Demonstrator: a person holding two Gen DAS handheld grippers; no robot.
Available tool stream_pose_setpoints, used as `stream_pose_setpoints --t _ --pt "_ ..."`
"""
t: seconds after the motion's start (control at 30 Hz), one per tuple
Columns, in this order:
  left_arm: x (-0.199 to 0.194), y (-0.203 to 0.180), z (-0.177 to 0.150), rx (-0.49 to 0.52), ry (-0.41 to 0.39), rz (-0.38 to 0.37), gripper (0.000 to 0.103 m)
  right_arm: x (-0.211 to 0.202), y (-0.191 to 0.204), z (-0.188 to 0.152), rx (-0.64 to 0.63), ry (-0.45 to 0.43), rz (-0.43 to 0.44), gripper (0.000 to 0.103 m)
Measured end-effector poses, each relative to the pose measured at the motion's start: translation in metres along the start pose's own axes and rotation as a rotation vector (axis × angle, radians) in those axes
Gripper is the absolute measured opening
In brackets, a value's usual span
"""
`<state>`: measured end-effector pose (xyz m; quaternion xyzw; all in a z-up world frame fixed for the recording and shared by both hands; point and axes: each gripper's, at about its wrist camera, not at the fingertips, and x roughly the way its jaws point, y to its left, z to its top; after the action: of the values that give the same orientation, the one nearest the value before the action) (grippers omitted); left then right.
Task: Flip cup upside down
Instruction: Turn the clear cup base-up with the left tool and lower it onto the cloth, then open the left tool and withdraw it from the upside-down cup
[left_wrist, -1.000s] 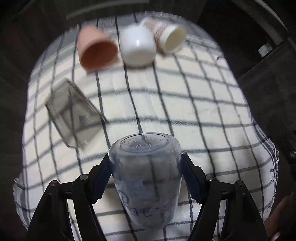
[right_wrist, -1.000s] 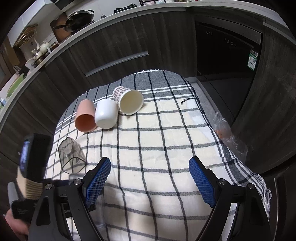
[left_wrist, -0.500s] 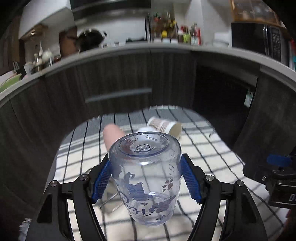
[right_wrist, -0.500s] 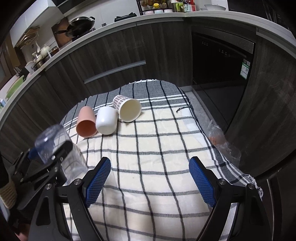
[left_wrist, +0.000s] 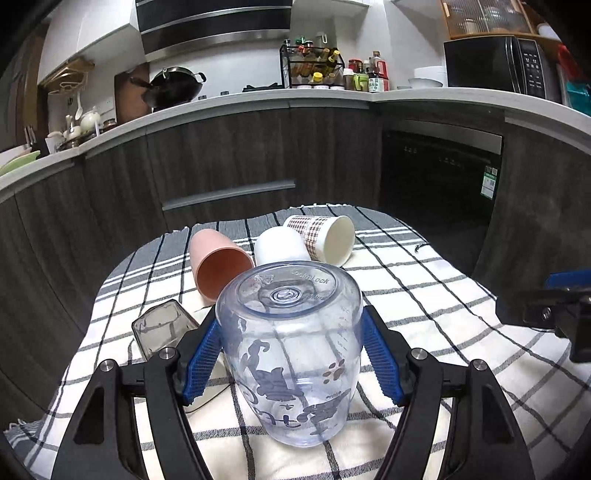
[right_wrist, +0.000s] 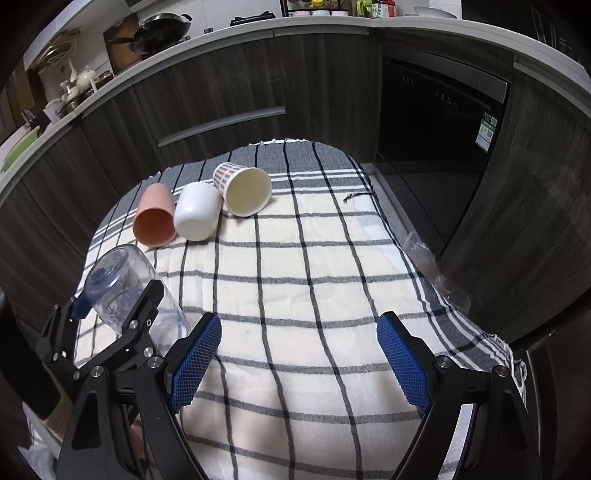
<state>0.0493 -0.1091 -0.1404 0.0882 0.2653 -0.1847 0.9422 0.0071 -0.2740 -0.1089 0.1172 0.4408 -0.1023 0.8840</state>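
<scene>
- The clear plastic cup (left_wrist: 291, 354) is clamped between the blue pads (left_wrist: 201, 360) of the left gripper (left_wrist: 290, 356), base up and mouth down, tilted a little, low over the checked cloth (left_wrist: 424, 295) that covers the table; whether its rim touches the cloth cannot be told.
- Behind the clear cup lie three cups in a row on their sides: a pink cup (left_wrist: 218, 264) with its mouth toward the camera, a white cup (left_wrist: 280, 245) touching it, and a patterned paper cup (left_wrist: 325, 238) touching the white one.
- Just left of the clear cup and beside the left pad lies a smoky square tumbler (left_wrist: 162, 326), on its side.
- The right gripper (right_wrist: 297, 360) hovers over the cloth to the right of the clear cup, fingers spread wide with nothing between them.
- A crumpled clear bag (right_wrist: 432, 266) sits at the cloth's right edge, well apart from the cups.
- The raised base of the clear cup reads "Lock"; the letters before it are too faint. Printed cat figures and paw marks run round its wall.
</scene>
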Motion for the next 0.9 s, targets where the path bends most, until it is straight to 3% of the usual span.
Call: stream_pose_setpoints --t 0.2,0.33,0.53,0.9 --pt "-0.003 -0.003 -0.001 0.017 0.009 0.016 0.073 -0.002 0.001 0.001 -0.005 -0.004 -0.004 0.086" --pt "-0.004 -0.004 0.001 0.018 0.019 0.024 0.085 -0.003 0.0 0.002 0.0 0.0 0.001 0.086" --pt "-0.02 0.0 0.009 0.014 0.015 0.031 0.086 -0.01 0.001 0.003 0.002 -0.008 0.005 0.086" --pt "-0.078 0.022 0.036 -0.002 0.016 0.033 0.089 -0.043 0.02 0.01 -0.019 -0.08 0.041 0.086"
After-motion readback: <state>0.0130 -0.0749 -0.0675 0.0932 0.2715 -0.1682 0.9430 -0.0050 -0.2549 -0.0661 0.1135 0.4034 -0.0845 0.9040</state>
